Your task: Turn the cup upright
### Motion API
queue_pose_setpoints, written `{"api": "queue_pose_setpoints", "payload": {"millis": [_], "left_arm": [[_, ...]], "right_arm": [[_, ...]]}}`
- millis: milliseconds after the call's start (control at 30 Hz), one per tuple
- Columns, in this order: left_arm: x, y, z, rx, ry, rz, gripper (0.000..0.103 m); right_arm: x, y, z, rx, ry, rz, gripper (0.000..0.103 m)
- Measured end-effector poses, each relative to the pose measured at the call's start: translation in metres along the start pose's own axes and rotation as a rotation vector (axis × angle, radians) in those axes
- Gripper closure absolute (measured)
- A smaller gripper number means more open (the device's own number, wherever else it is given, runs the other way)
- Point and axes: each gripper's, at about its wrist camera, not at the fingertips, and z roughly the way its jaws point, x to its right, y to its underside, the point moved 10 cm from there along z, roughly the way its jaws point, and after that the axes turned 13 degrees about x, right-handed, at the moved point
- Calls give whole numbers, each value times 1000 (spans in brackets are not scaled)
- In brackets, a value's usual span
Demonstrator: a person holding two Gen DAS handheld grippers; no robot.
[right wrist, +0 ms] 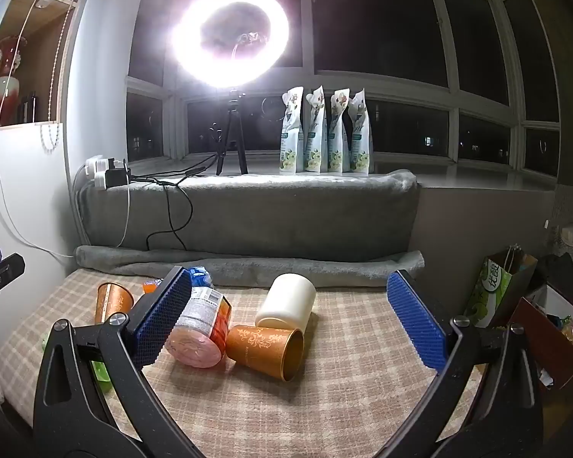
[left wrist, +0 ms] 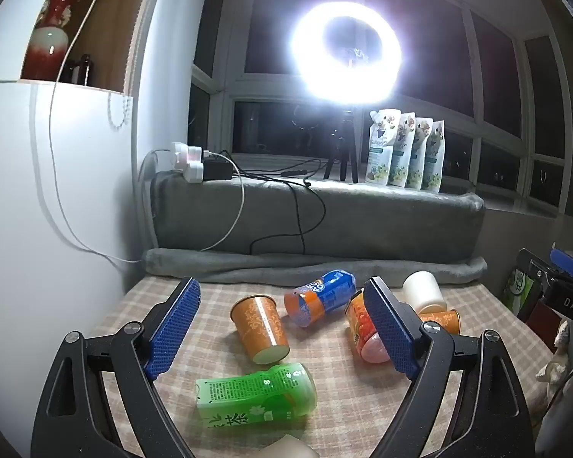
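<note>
The left gripper (left wrist: pixel 282 320) hovers over the checked cloth (left wrist: pixel 324 400) with its blue pads spread wide and nothing between them; nearest to it lies a green tea bottle (left wrist: pixel 258 393) on its side, and just beyond that, framed in the gap between the pads, an orange cup (left wrist: pixel 259 329) lies tipped over, its base toward the camera and its mouth pointing away. The right gripper (right wrist: pixel 290 318) is likewise wide apart and empty. Between its pads a second orange cup (right wrist: pixel 265 347) lies on its side with the open mouth facing right and toward the camera, touching a pink-capped orange bottle (right wrist: pixel 202 334) on its left, which sits partly behind the left pad. Just behind that cup a white cup (right wrist: pixel 286 301) lies tipped as well. Further back, a blue and orange bottle (left wrist: pixel 321 297) lies on the cloth, then a folded grey blanket (right wrist: pixel 248 225), and on the sill a ring light (right wrist: pixel 229 34) beside four standing pouches (right wrist: pixel 326 133).
</note>
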Motion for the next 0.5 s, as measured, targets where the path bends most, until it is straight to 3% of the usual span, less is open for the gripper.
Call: {"api": "queue_pose_setpoints", "payload": {"millis": [500], "left_arm": [[0, -1, 1, 1, -1, 2, 15]], "right_arm": [[0, 1, 1, -2, 0, -2, 0]]}}
